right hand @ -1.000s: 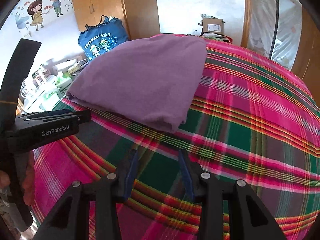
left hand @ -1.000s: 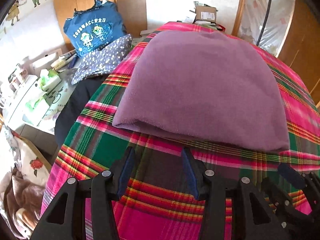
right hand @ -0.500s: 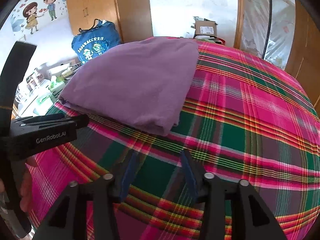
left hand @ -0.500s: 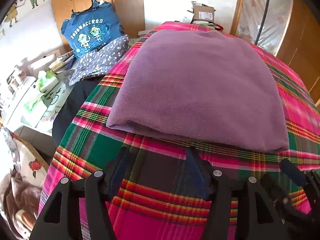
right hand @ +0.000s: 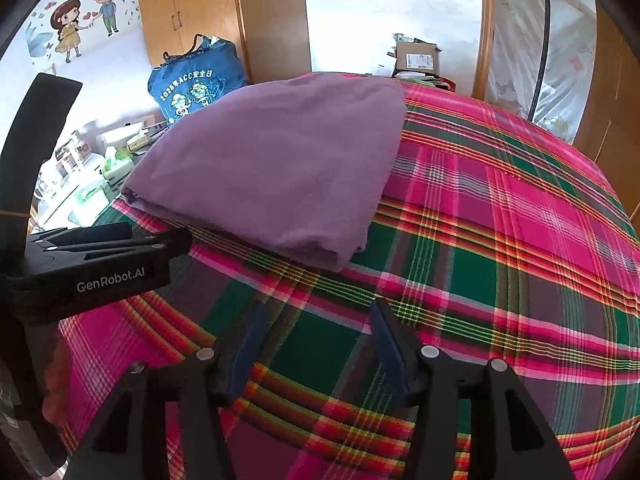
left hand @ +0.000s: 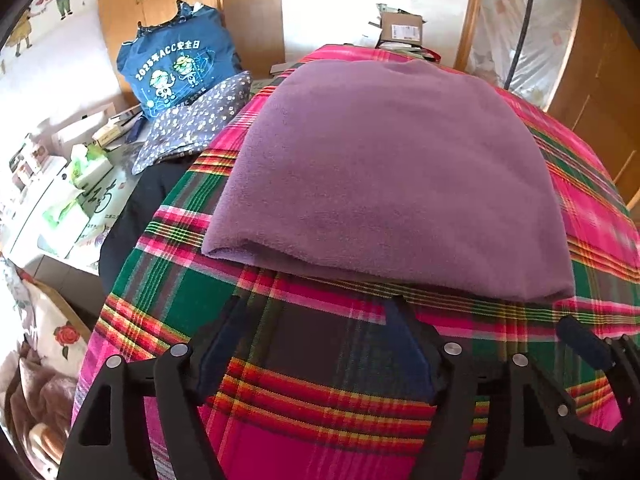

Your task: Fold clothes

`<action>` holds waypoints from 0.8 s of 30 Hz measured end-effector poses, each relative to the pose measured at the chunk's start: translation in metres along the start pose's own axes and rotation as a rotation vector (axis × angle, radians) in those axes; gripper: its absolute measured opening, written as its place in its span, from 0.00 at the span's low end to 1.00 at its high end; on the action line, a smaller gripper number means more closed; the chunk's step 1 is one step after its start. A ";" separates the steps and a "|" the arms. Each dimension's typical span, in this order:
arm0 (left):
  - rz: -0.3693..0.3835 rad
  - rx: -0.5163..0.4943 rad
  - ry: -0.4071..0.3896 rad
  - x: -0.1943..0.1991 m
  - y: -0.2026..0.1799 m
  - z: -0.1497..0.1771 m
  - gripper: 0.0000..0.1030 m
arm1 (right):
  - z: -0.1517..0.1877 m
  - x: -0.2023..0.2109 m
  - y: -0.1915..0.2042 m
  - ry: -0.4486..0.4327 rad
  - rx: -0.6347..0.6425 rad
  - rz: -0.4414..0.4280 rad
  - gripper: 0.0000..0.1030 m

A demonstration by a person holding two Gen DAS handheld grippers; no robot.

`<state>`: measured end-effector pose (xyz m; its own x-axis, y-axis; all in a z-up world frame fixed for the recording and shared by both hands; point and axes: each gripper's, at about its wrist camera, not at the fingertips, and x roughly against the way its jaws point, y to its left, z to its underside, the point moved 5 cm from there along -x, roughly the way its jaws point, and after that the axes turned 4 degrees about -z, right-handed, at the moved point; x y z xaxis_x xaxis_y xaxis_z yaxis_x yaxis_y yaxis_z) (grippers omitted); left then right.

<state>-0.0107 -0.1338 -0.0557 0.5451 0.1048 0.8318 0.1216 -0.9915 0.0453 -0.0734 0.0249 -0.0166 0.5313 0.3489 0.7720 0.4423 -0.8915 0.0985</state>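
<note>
A folded purple garment (left hand: 384,184) lies flat on a bed covered by a pink, green and red plaid blanket (left hand: 320,420), and everything else here is placed from that garment. In the left wrist view the left claw (left hand: 320,344) sits just short of the garment's near folded edge, its jaws spreading apart with only plaid blanket between them; the blue pads do not touch the fabric. The right wrist view shows the right claw (right hand: 316,344) off the garment's near right corner, its jaws also spreading, nothing between them but blanket. Only the left view shows a dark floral cloth (left hand: 192,128) and a black cloth (left hand: 136,208) hanging at the bed's edge left of the garment, and a rose-printed fabric (left hand: 56,332) lower down on that side. Only the right view shows the body of the left claw (right hand: 100,264) side-on, with white lettering, left of the garment's near corner, and the wide stretch of bare blanket (right hand: 520,240) to the garment's right. Both views show a blue printed bag (left hand: 176,68) beyond the garment's left side, a cardboard box (right hand: 418,58) past its far end, and wooden cupboards (right hand: 192,12) behind.
</note>
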 end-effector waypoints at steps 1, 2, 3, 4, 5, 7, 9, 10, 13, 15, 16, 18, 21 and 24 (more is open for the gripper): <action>0.000 0.001 -0.001 0.000 0.000 0.001 0.74 | 0.000 0.000 0.000 0.000 0.001 0.000 0.54; 0.000 0.001 -0.002 0.001 0.000 0.001 0.74 | 0.000 0.000 0.000 0.000 0.002 0.000 0.54; -0.001 0.001 -0.002 0.001 0.000 0.001 0.74 | 0.001 0.000 0.000 0.001 0.002 0.000 0.55; 0.000 0.001 -0.003 0.001 0.000 0.001 0.74 | 0.000 0.000 0.001 0.001 0.003 0.001 0.55; 0.000 0.002 -0.004 0.001 0.000 0.001 0.74 | 0.000 -0.001 0.002 0.001 0.003 0.001 0.55; -0.002 0.002 -0.005 0.001 0.000 0.000 0.74 | 0.000 -0.001 0.002 0.001 0.002 -0.001 0.55; -0.004 0.003 -0.007 0.001 -0.001 0.000 0.74 | 0.000 0.000 0.001 0.000 0.001 -0.004 0.55; -0.006 0.003 -0.007 0.001 -0.001 0.001 0.74 | 0.000 0.000 0.001 0.000 0.002 -0.004 0.55; -0.007 0.004 -0.006 0.001 -0.001 0.001 0.74 | 0.000 0.000 0.000 0.001 0.002 -0.005 0.55; -0.006 0.007 -0.004 0.002 -0.001 0.001 0.74 | 0.000 0.000 0.000 0.000 0.001 -0.007 0.55; -0.006 0.008 -0.004 0.002 -0.001 0.001 0.74 | 0.000 0.000 0.000 0.000 0.001 -0.008 0.55; -0.007 0.011 -0.002 0.001 0.000 0.001 0.74 | 0.000 0.000 0.000 0.000 0.000 -0.010 0.55; -0.011 0.014 -0.001 0.001 0.000 0.001 0.75 | 0.000 0.000 0.000 -0.001 -0.002 -0.013 0.56; -0.012 0.015 -0.003 0.001 0.000 0.001 0.75 | 0.000 0.000 -0.001 -0.002 -0.003 -0.017 0.56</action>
<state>-0.0095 -0.1336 -0.0553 0.5457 0.1165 0.8299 0.1406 -0.9890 0.0465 -0.0735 0.0261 -0.0167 0.5251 0.3646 0.7690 0.4488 -0.8864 0.1138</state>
